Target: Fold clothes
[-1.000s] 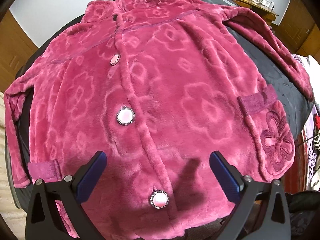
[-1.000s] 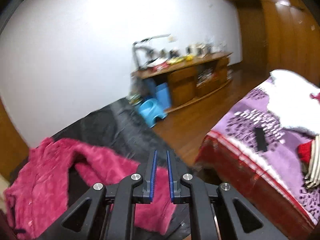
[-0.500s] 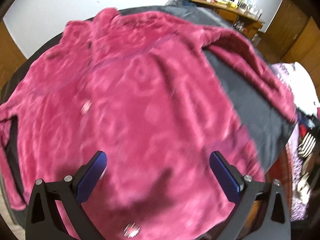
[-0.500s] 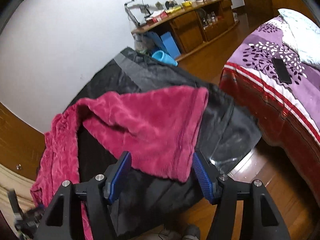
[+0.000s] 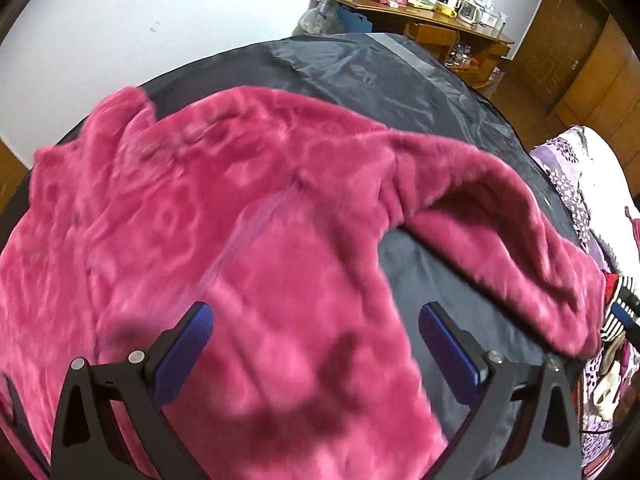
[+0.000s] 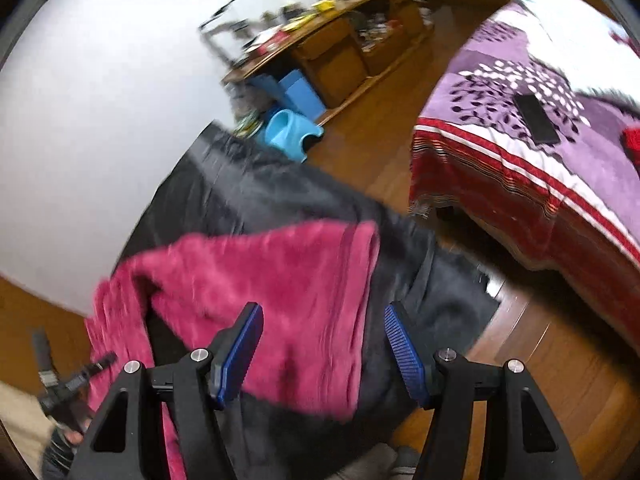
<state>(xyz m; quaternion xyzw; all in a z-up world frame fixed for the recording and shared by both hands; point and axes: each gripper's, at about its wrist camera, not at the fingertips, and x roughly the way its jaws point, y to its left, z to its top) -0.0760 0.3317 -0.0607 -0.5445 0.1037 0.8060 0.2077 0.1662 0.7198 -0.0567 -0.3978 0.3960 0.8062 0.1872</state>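
Left gripper (image 5: 316, 344) sits over the right half of the jacket (image 5: 160, 240), fingers (image 5: 182, 350) spread wide, nothing between the pads but fleece below them, not touching as far as I can tell; frame is motion-blurred, so contact is uncertain; the jacket lies flat on the dark-covered surface (image 5: 360, 68), body to the left, collar toward the far wall.

The sleeve (image 5: 500, 236) runs out from the shoulder toward the right edge of the surface, long axis diagonal, cuff end down by the right corner; a strip of bare dark cover shows between sleeve and body.

Right gripper (image 6: 322, 348) hangs just above that sleeve's cuff (image 6: 320, 300); fingers (image 6: 240, 350) parted, holding nothing; cuff edge lies roughly between them and slightly ahead, sleeve axis running away up-left toward the jacket body; right hand is clearly the nearer one to the cuff, left is nearer the body and shoulder seam.

My read: the next move is a pinch on the cuff to fold the sleeve inward across the body; needs a short drop straight ahead.

Count: one jacket, one sleeve in view, two grippers, one bed (image 6: 520, 152) off to the right, one blue stool (image 6: 292, 128).
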